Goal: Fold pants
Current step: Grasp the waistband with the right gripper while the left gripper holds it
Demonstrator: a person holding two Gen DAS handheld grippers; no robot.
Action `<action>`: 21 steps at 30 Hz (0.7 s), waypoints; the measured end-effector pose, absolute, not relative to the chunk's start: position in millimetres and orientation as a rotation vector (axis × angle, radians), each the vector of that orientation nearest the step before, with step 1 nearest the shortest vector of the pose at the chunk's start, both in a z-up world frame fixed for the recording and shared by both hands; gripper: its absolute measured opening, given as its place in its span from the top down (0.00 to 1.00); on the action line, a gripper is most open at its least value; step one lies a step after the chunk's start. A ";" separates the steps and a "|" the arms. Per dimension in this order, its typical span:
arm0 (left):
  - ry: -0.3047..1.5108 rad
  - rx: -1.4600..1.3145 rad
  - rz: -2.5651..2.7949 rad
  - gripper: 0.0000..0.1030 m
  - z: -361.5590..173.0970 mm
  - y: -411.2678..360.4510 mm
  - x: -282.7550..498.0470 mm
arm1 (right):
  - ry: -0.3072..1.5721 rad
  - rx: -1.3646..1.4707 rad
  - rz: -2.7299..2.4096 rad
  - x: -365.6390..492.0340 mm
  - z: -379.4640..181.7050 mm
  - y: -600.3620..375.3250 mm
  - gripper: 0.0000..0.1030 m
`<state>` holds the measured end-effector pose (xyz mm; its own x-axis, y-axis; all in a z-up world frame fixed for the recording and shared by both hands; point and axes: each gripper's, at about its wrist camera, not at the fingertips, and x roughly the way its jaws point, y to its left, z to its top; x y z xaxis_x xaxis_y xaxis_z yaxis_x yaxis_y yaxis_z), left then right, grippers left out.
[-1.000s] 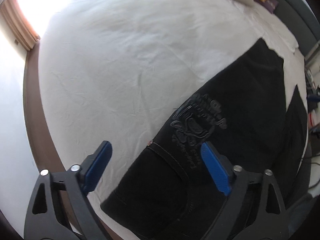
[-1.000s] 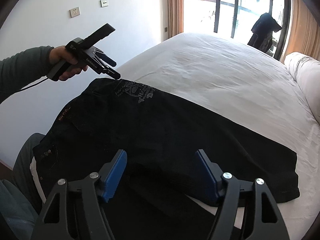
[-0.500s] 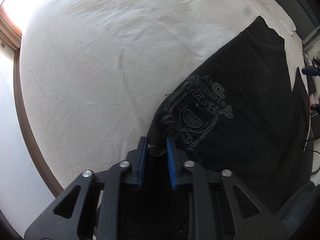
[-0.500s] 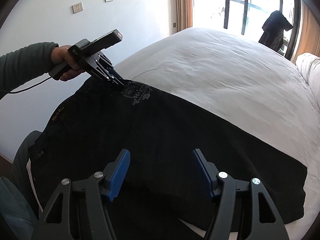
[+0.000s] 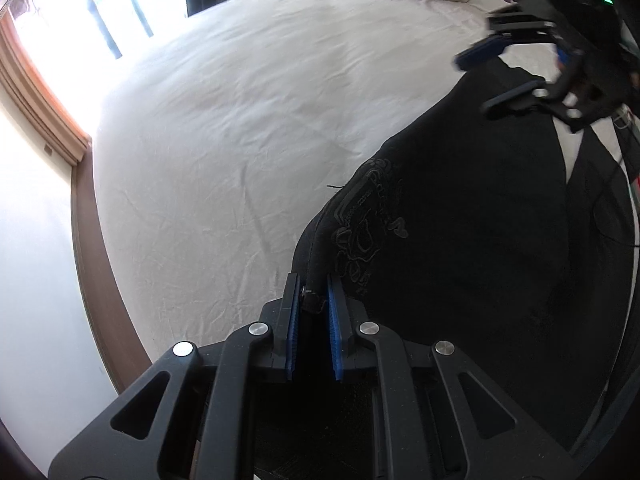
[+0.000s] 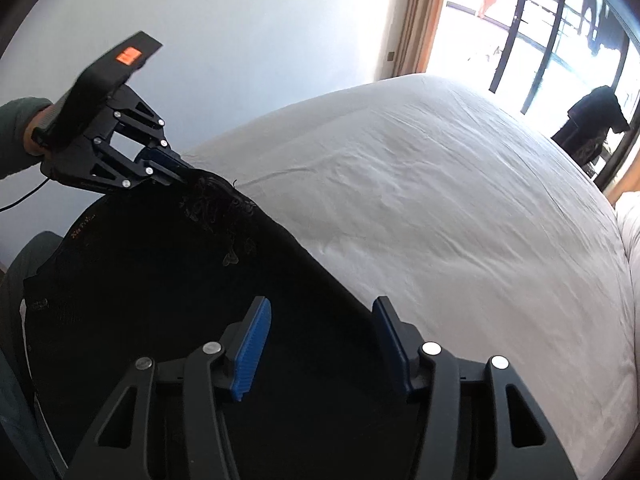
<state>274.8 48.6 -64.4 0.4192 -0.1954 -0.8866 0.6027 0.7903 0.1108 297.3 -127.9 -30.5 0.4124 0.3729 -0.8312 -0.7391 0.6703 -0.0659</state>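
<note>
On the white bed (image 5: 248,128) lie the black pants (image 5: 460,220) — the left gripper (image 5: 313,292) is clenched on their waistband corner, lifting it, while the right gripper (image 6: 320,316) hovers spread wide above the dark fabric.

Daylight enters through the window (image 6: 532,28), which is overexposed to white in both views. The bedsheet (image 5: 248,128) is bright, with soft creases. The black pants (image 6: 168,280) lose nearly all detail. Fisheye curvature bends the edges; the right gripper (image 5: 508,76) appears motion-blurred.
</note>
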 end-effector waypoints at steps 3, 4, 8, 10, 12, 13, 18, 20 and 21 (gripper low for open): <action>0.994 0.460 -0.528 0.89 -58.1 47.3 266.6 | 0.928 -0.546 0.769 308.9 -43.6 -111.5 0.55; 0.986 0.464 -0.527 0.89 -56.5 46.9 264.6 | 0.944 -0.569 0.768 313.2 -49.1 -107.9 0.55; 0.966 0.467 -0.533 0.89 -51.3 49.3 256.5 | 1.012 -0.623 0.750 331.2 -69.6 -103.7 0.67; 0.966 0.463 -0.539 0.89 -52.7 47.1 255.4 | 1.022 -0.615 0.743 334.7 -73.1 -104.6 0.71; 0.966 0.460 -0.543 0.89 -53.2 46.4 254.1 | 1.027 -0.618 0.739 336.2 -75.3 -105.1 0.76; 0.966 0.457 -0.543 0.89 -54.1 45.7 253.9 | 1.031 -0.621 0.737 335.0 -75.9 -105.7 0.82; 0.959 0.440 -0.538 0.89 -51.6 46.4 251.3 | 1.046 -0.601 0.735 327.5 -71.4 -108.3 0.94; 0.954 0.433 -0.539 0.89 -49.4 45.7 248.5 | 1.049 -0.595 0.737 322.2 -68.0 -109.7 0.95; 0.952 0.429 -0.540 0.89 -48.6 46.2 247.7 | 1.047 -0.597 0.735 318.7 -66.7 -110.2 0.96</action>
<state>247.7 46.2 -48.6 0.4673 -0.2421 -0.8503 0.6055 0.7885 0.1082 318.7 -110.2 -66.7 0.3092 0.2499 -0.9176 -0.7781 0.6212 -0.0930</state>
